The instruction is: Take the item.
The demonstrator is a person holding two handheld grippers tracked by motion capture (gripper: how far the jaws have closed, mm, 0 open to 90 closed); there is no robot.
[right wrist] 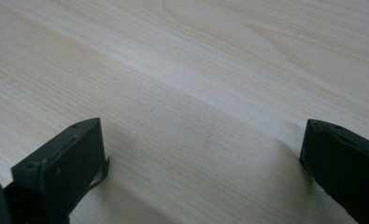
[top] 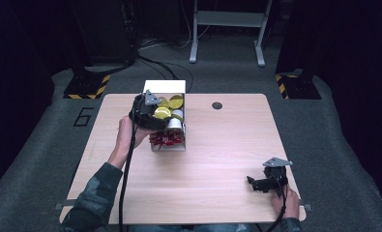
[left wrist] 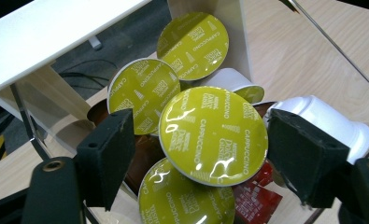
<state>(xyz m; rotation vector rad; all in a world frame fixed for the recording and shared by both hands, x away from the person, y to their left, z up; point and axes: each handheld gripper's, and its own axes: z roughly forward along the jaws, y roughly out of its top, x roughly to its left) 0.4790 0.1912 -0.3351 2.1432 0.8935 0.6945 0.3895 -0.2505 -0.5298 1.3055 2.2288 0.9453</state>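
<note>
High view, left to right: my left gripper (top: pixel 150 110) hangs over the white box (top: pixel 152 85) near the table's (top: pixel 227 154) far left edge. Left gripper view has my jaws spread, a yellow-lidded cappuccino capsule (left wrist: pixel 213 128) between them, with gaps on both sides so neither pad presses it. It lies on top of the heap of other yellow capsules (left wrist: pixel 145 91) and red sachets (left wrist: pixel 254 198) inside the box. At the near right corner, my right gripper (top: pixel 262 183) rests low over bare wood, jaws wide apart, nothing between.
</note>
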